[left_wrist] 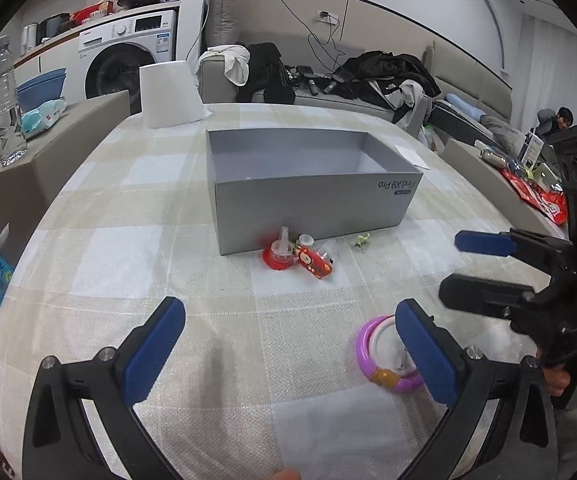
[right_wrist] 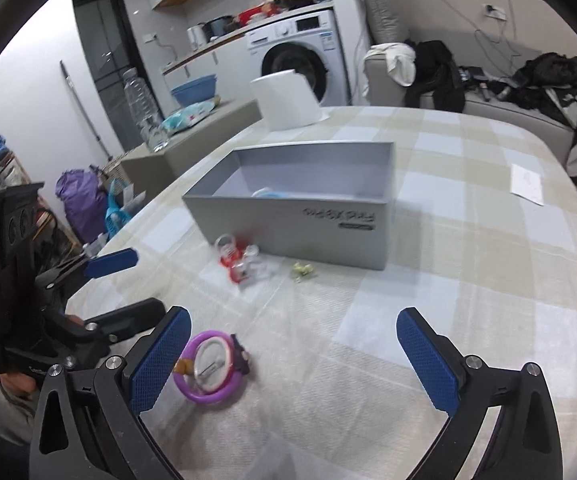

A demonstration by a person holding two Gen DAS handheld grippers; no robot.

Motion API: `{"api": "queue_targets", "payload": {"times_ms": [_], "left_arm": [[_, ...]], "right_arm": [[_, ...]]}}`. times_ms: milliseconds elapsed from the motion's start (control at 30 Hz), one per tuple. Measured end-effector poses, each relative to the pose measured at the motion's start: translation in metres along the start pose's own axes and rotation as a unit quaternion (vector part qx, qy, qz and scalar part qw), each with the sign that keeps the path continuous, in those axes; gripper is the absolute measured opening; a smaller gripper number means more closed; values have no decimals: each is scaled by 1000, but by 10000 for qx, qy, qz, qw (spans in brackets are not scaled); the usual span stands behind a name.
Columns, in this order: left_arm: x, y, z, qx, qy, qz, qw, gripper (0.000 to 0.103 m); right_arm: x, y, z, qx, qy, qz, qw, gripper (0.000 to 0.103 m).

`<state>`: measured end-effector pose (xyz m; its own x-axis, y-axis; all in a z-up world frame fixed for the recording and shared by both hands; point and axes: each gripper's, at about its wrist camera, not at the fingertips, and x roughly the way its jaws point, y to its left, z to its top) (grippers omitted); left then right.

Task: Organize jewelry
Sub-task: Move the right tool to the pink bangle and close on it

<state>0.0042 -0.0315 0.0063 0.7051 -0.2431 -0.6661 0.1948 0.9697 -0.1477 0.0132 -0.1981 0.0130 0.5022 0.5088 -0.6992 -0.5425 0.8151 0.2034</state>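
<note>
Left wrist view: your left gripper [left_wrist: 290, 354] hovers low over the checked cloth of the surface [left_wrist: 128, 264] with its blue pads wide apart and nothing between them. A purple bangle [left_wrist: 384, 356] with a white ring inside it lies flat on the cloth, just beside the gripper's right pad and partly hidden behind it. Farther ahead stands an open grey box [left_wrist: 308, 196]; its interior is not visible from here. A cluster of red and clear trinkets [left_wrist: 298, 254] lies against the box's near wall, and a small pale green piece [left_wrist: 362, 241] lies just to their right. Your right gripper [left_wrist: 464, 268] enters from the right edge, its two fingers spread and empty.

Right wrist view: your right gripper [right_wrist: 292, 356] is likewise spread and holds nothing. The purple bangle [right_wrist: 210, 370] lies next to its left pad. The grey box [right_wrist: 304, 216] sits ahead, with a pale blue item [right_wrist: 272, 193] showing inside. The red trinkets [right_wrist: 238, 260] and the green piece [right_wrist: 302, 270] rest on the cloth before the box. Your left gripper [right_wrist: 128, 290] appears at the left, fingers apart.
</note>
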Motion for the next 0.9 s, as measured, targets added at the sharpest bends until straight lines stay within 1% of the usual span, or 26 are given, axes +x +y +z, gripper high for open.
{"api": "queue_targets", "payload": {"times_ms": [33,133,200,367,433,467,500,533,567,633,700,867,900], "left_arm": [[1,0,-1,7,16,-3,10000,102],[2,2,-2,-27,67,31,10000,102],[0,2,-3,-60,53,41,10000,102],[-4,-1,-9,-34,7,53,10000,102],[-4,-1,-10,-7,2,115,9999,102],[-3,-1,-10,0,5,116,9999,102],[-3,-1,-11,-10,3,103,9999,102],[-4,0,-11,-19,-6,91,10000,102],[-4,0,-11,-19,-11,107,9999,102],[-5,1,-12,-21,-18,138,9999,102],[-4,2,-12,-32,-9,137,9999,102],[-3,3,-13,-41,14,144,9999,102],[-3,3,-13,-43,13,146,9999,102]], "right_arm": [[3,2,-2,-43,65,59,10000,93],[10,8,-7,-146,272,184,9994,88],[11,14,-9,-242,347,259,9988,83],[7,25,-16,-436,356,379,9977,79],[10,27,-17,-482,433,381,9972,65],[12,28,-18,-498,477,397,9968,62],[14,28,-18,-501,503,415,9966,56],[15,28,-18,-492,530,417,9965,47],[16,28,-19,-479,559,422,9964,42],[17,26,-20,-453,590,507,9959,29],[17,26,-20,-447,597,521,9959,18],[15,26,-20,-469,532,543,9960,16],[14,26,-20,-474,511,530,9962,7]]}}
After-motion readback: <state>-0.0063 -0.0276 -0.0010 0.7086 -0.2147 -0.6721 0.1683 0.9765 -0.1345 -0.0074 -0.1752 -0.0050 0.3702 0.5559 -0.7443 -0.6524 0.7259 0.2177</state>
